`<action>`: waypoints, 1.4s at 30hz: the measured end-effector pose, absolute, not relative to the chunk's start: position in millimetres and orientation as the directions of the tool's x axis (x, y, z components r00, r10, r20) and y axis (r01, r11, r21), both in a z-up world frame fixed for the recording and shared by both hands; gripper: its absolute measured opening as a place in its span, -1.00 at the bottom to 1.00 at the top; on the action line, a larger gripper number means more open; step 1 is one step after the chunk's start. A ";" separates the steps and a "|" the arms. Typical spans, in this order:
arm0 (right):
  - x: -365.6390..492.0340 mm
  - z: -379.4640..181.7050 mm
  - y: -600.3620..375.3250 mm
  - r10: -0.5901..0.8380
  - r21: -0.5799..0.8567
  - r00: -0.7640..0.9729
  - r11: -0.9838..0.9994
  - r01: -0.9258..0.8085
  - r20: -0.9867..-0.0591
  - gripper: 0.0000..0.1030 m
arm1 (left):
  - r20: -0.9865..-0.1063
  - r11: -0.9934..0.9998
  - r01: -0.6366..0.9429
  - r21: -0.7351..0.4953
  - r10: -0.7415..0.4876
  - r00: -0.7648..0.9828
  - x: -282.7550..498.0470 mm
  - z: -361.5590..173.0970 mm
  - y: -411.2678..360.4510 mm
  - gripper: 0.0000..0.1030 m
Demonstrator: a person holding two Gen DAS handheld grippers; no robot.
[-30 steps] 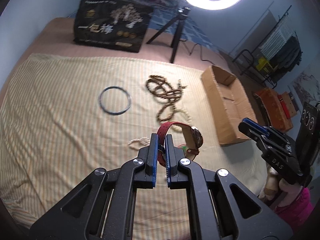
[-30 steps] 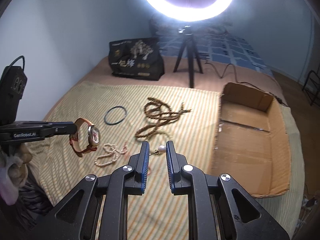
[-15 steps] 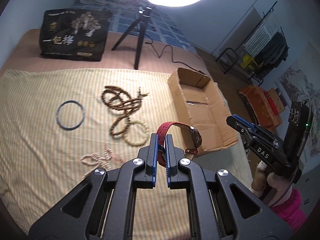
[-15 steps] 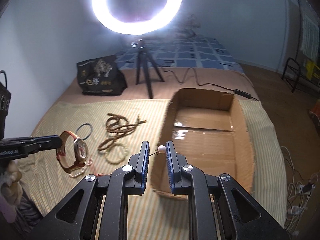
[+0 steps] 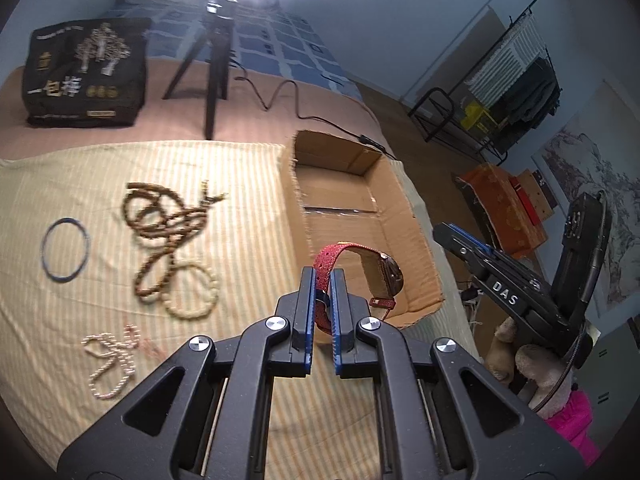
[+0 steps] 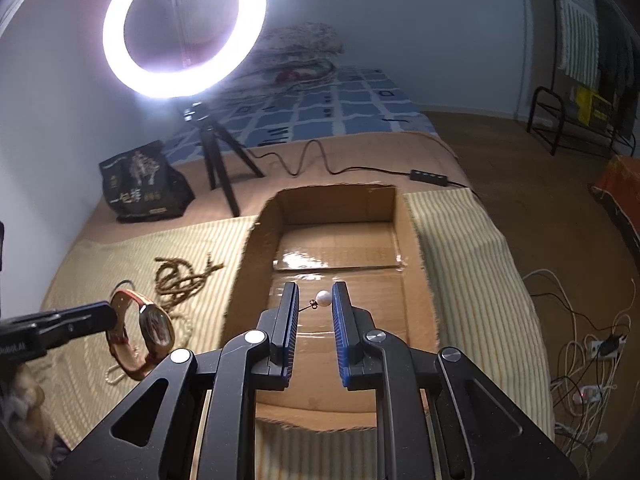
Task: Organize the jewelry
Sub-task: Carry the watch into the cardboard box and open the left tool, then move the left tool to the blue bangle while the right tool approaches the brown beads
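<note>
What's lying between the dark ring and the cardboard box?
Left wrist view: a tangled brown bead necklace lies on the striped cloth between the dark bangle and cardboard box.

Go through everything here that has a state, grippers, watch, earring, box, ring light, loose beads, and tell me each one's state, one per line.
left gripper: shut on the watch strap
watch: held up in the air, strap looped
right gripper: jaws apart, above the box
pearl earring: between the jaws, over the box
cardboard box: open, nothing inside
ring light: on
brown bead necklace: tangled on the cloth
</note>
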State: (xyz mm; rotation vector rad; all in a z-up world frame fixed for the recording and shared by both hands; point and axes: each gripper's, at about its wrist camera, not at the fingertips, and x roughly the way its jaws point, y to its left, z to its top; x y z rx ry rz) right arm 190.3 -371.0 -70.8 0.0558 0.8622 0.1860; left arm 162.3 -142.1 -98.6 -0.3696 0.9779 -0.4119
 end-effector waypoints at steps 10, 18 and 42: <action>201.3 -87.1 -389.0 0.148 0.110 0.612 0.989 -0.100 -0.777 -0.71 | -0.725 0.853 0.185 -0.489 -0.515 0.458 175.1 -111.4 -177.1 -0.91; 210.6 -96.9 -391.7 0.142 0.114 0.593 0.990 -0.086 -0.792 -0.71 | -0.756 0.864 0.195 -0.463 -0.500 0.422 178.9 -131.4 -195.5 -0.91; 210.8 -97.9 -390.9 0.097 0.082 0.599 0.995 -0.052 -0.795 -0.15 | -0.759 0.887 0.212 -0.410 -0.461 0.460 173.5 -122.9 -194.8 -0.43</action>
